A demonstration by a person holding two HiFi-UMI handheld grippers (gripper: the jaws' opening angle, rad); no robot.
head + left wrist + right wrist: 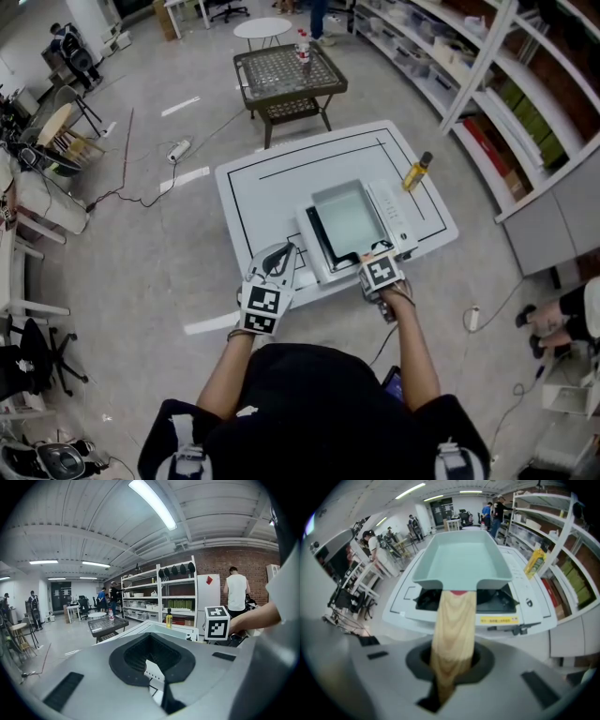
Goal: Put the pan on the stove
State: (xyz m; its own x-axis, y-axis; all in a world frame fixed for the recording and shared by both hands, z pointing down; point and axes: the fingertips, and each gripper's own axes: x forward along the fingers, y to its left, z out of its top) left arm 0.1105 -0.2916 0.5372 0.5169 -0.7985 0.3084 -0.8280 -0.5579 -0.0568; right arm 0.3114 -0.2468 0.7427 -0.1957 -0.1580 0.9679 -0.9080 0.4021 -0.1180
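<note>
A pale green rectangular pan (347,217) with a wooden handle (454,630) sits over the black glass of the white stove (323,270) on the white table (253,187). My right gripper (367,259) is at the stove's front edge, shut on the handle. In the right gripper view the pan (461,559) stretches straight ahead and the handle runs back between the jaws. My left gripper (280,255) hovers at the table's front edge, left of the stove. Its jaws look shut with nothing between them.
A yellow oil bottle (417,172) stands at the table's right edge, next to the stove's control panel (389,211). A wire-topped side table (286,75) stands beyond the table. Shelving (506,94) runs along the right side, and cables lie on the floor at the left.
</note>
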